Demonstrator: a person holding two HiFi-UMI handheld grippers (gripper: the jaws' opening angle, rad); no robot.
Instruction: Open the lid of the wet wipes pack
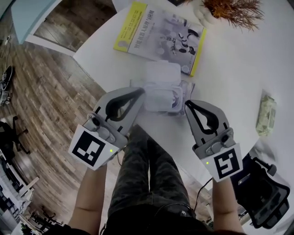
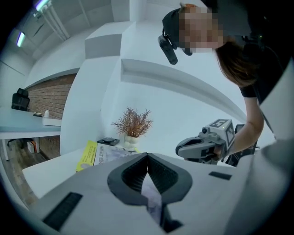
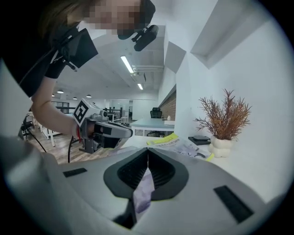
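The wet wipes pack (image 1: 161, 97), white with purple print, hangs between my two grippers near the table's front edge. Its pale translucent lid (image 1: 161, 73) appears flipped back on the far side, toward the book. My left gripper (image 1: 140, 92) is shut on the pack's left film edge. My right gripper (image 1: 186, 104) is shut on its right edge. In the left gripper view a strip of purple-white film (image 2: 151, 195) is pinched in my left gripper (image 2: 147, 158). The right gripper view shows the same film (image 3: 144, 188) in my right gripper (image 3: 148, 153).
On the white table (image 1: 229, 78) lies a yellow-edged book (image 1: 158, 34) just behind the pack. A dried plant in a white vase (image 1: 229, 11) stands at the back. A small greenish packet (image 1: 266, 114) lies at the right. The person's legs and a dark chair (image 1: 262, 193) are below.
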